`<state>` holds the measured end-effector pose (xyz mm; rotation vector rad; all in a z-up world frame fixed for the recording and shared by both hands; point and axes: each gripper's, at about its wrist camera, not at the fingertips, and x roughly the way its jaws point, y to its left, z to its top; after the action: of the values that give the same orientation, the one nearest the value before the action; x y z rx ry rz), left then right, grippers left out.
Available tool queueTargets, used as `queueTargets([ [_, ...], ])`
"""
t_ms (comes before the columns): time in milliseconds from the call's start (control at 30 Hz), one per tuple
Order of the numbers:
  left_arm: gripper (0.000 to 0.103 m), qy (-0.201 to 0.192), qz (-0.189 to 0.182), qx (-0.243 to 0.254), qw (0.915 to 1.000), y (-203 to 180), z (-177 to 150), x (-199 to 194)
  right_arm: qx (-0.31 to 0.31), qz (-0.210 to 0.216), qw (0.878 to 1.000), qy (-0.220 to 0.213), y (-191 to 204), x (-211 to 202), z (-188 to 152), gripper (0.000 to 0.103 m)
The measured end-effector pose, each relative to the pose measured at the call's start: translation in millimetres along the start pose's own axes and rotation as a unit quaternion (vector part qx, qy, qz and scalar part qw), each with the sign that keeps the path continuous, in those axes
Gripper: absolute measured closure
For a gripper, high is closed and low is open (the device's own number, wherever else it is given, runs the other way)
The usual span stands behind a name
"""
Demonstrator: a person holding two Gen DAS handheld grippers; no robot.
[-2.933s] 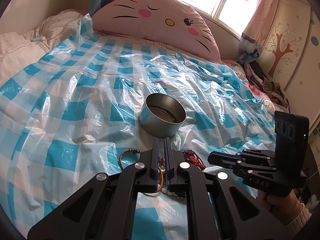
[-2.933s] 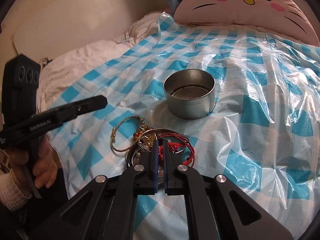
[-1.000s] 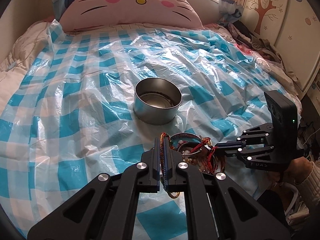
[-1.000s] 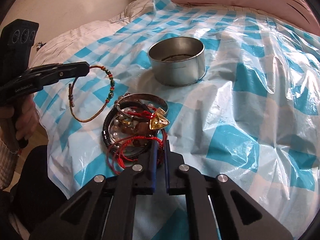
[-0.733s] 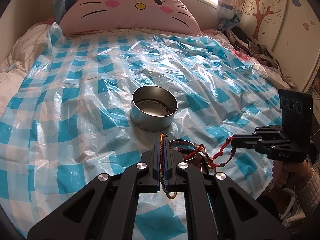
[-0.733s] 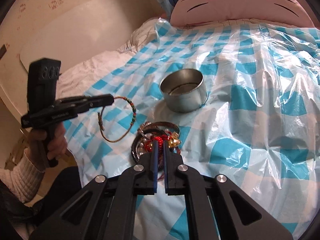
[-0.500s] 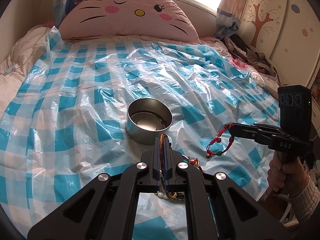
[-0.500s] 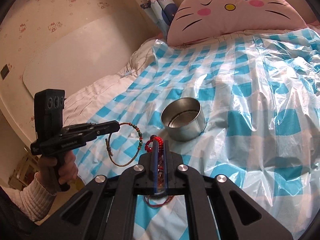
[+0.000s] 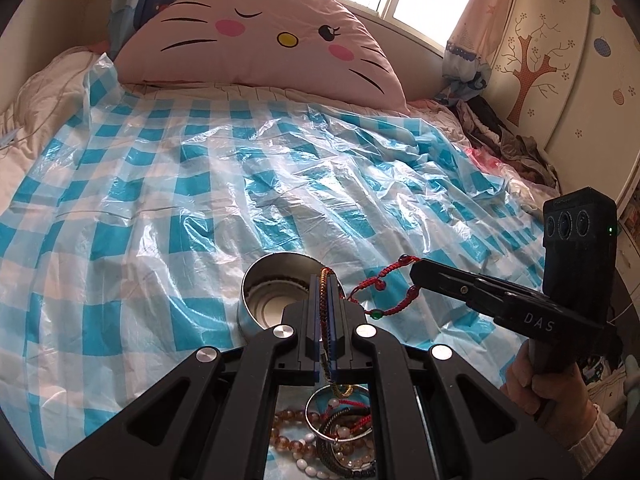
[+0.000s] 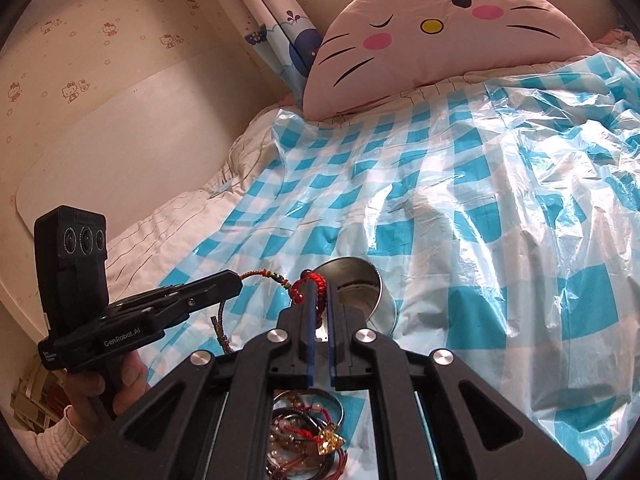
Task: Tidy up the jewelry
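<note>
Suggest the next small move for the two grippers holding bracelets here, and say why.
Probably carry the right gripper forward over the metal tin and release: it is shut on a red braided bracelet that hangs beside the open tin, while the left gripper holds a multicoloured cord bracelet clear.

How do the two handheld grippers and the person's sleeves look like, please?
Both grippers are black plastic pistol-grip tools with silver screws, blue finger pads and a three-lens block. The right gripper reads "DAS"; the left gripper reads "GenRobot.AI". Both sleeves are cream ribbed knit.
</note>
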<state>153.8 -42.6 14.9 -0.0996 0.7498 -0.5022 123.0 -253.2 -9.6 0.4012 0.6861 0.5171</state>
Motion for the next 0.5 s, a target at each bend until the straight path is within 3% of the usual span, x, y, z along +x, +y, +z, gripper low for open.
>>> queueTargets([
  [167, 0.1, 0.016, 0.015, -0.014, 0.9997, 12, 4, 34, 0.003, -0.009, 1.0, 0.008, -5, 31, 7, 0.097],
  [267, 0.095, 0.042, 0.041, -0.034, 0.9977, 24, 1, 56, -0.001, -0.02, 0.999, 0.038, -6, 63, 8, 0.097],
  [333, 0.082, 0.051, 0.054, -0.041, 0.9964, 29, -4, 59, -0.01, -0.052, 0.997, 0.062, -7, 81, 6, 0.085],
  [367, 0.077, 0.049, 0.065, -0.038, 0.9959, 29, -7, 56, -0.01, -0.063, 0.996, 0.065, -8, 84, 4, 0.067],
  [433, 0.054, 0.042, 0.092, -0.026, 0.9945, 26, -12, 46, -0.013, -0.078, 0.996, 0.05, -6, 75, 1, 0.062],
  [500, 0.047, 0.038, 0.118, -0.014, 0.9921, 22, -17, 34, -0.024, -0.092, 0.995, 0.035, 1, 58, -1, 0.059],
])
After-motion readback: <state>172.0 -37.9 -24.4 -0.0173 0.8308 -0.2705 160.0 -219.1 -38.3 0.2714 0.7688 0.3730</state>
